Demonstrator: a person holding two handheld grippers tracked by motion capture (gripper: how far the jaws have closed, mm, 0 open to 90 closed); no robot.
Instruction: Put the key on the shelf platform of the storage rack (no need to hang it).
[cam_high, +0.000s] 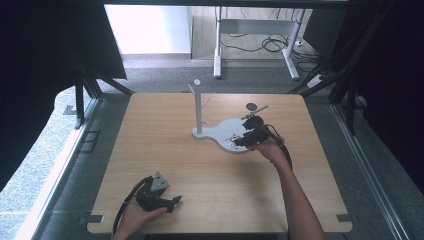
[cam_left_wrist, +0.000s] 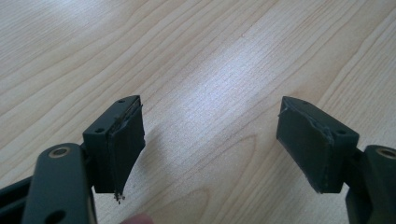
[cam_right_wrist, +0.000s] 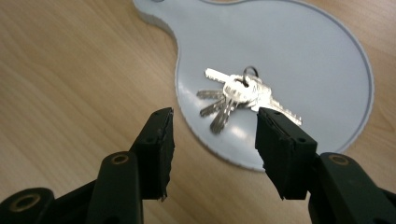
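A wooden counter (cam_high: 165, 150) carries a light grey stand (cam_high: 227, 132) near its far middle: a flat base with a rounded lobe reaching toward the right edge, and an upright post (cam_high: 198, 107) with short pegs rising from its narrower left part. On the rounded lobe lies a bunch of silver keys (cam_right_wrist: 238, 93) on a ring, fanned out flat near the lobe's near rim. The right gripper (cam_right_wrist: 212, 140) is held just above that near rim, its black fingers (cam_right_wrist: 159, 149) standing moderately apart with nothing between them; the keys lie just beyond the tips, not touched. In the high view the right gripper (cam_high: 250, 136) sits over the lobe, with the person's forearm reaching in from the near right edge. A small dark round object (cam_high: 251, 106) rests on the counter just behind it; what it is cannot be told. The left gripper (cam_high: 172, 202) rests low by the near left corner of the counter, held in the person's left hand (cam_high: 137, 215). Its fingers (cam_left_wrist: 121, 144) are spread wide over bare wood and hold nothing.
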